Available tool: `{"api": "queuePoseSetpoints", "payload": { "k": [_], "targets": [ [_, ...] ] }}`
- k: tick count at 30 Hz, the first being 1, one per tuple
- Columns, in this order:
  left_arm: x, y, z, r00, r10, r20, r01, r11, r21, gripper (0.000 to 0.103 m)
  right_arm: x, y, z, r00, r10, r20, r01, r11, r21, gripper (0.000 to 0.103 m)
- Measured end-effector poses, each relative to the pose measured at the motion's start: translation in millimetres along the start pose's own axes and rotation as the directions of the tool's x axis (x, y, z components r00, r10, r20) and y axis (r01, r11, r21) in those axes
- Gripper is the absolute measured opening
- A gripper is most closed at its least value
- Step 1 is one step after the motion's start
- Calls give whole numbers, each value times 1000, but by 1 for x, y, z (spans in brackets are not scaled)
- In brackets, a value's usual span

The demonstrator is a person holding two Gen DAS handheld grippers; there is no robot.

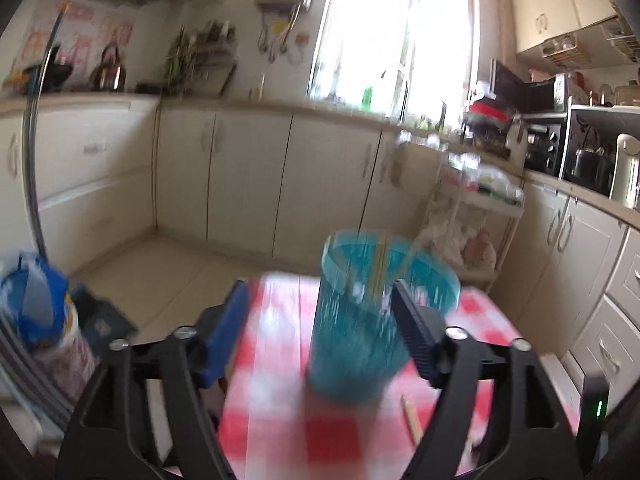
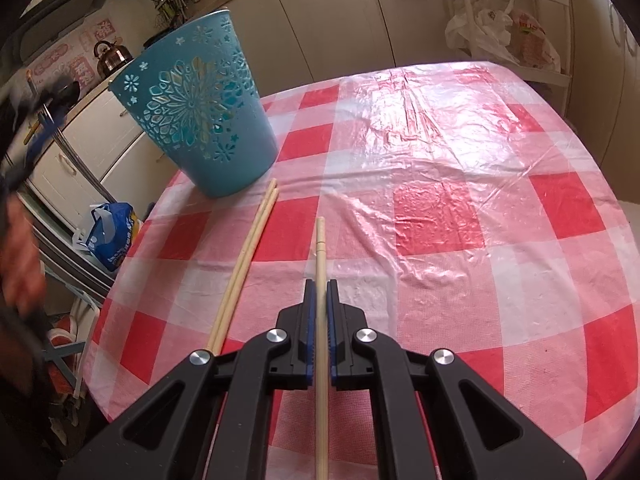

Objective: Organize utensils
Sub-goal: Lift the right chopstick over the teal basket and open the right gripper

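Left hand-held gripper (image 1: 320, 322) gapes before blurred teal holder (image 1: 360, 320).

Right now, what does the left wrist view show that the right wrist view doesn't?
Left wrist only: the left hand-held gripper, open and blurred, the window and microwave. Right wrist only: the right hand-held gripper shut on a single chopstick, with a chopstick pair lying beside it on the checkered tablecloth. Both: the teal perforated holder, tablecloth and cabinets.

Table clearance, referenced to the teal cup (image 2: 200, 108)

Right of cup: bare checked tablecloth (image 2: 460, 160), open passage. Just below cup: chopstick pair (image 2: 244, 264) lying flat. Left: table edge.
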State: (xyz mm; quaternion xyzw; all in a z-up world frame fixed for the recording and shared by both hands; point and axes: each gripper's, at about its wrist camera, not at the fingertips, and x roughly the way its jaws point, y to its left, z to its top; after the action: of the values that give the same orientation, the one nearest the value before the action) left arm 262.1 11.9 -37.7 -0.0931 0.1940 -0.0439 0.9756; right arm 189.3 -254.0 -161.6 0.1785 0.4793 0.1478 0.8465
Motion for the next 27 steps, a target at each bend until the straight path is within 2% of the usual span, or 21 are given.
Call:
{"api": "queuePoseSetpoints", "payload": {
  "k": [2, 4, 6, 11, 17, 19, 24, 27],
  "targets": [
    [10, 12, -24, 996, -3, -90, -1, 999, -41, 77, -4, 0, 2, 1000, 15, 22, -15, 1000, 9, 6],
    [19, 20, -38, 989, -16, -148, 6, 998, -70, 77, -16, 4, 6, 996, 43, 79, -43, 999, 5, 6],
    [26, 26, -50, 986, -6, -165, -6, 997, -75, 78, -32, 11, 12, 986, 68, 152, -68, 998, -6, 6],
    [41, 29, -69, 976, -5, -218, -10, 998, -67, 83, -57, 30, 33, 957, 113, 266, -115, 993, -9, 6],
    [49, 34, -71, 970, 9, -244, -32, 995, -90, 93, -88, 68, 76, 900, 194, 390, -174, 981, -87, 6],
    [53, 36, -70, 966, 12, -259, -37, 995, -92, 93, -96, 82, 96, 874, 218, 434, -188, 976, -111, 6],
    [57, 32, -70, 961, 22, -276, -44, 996, -74, 95, -98, 111, 143, 824, 252, 507, -212, 968, -136, 6],
    [60, 30, -70, 957, 23, -290, -42, 997, -59, 95, -91, 127, 169, 800, 244, 549, -201, 970, -137, 6]
  ]
}}
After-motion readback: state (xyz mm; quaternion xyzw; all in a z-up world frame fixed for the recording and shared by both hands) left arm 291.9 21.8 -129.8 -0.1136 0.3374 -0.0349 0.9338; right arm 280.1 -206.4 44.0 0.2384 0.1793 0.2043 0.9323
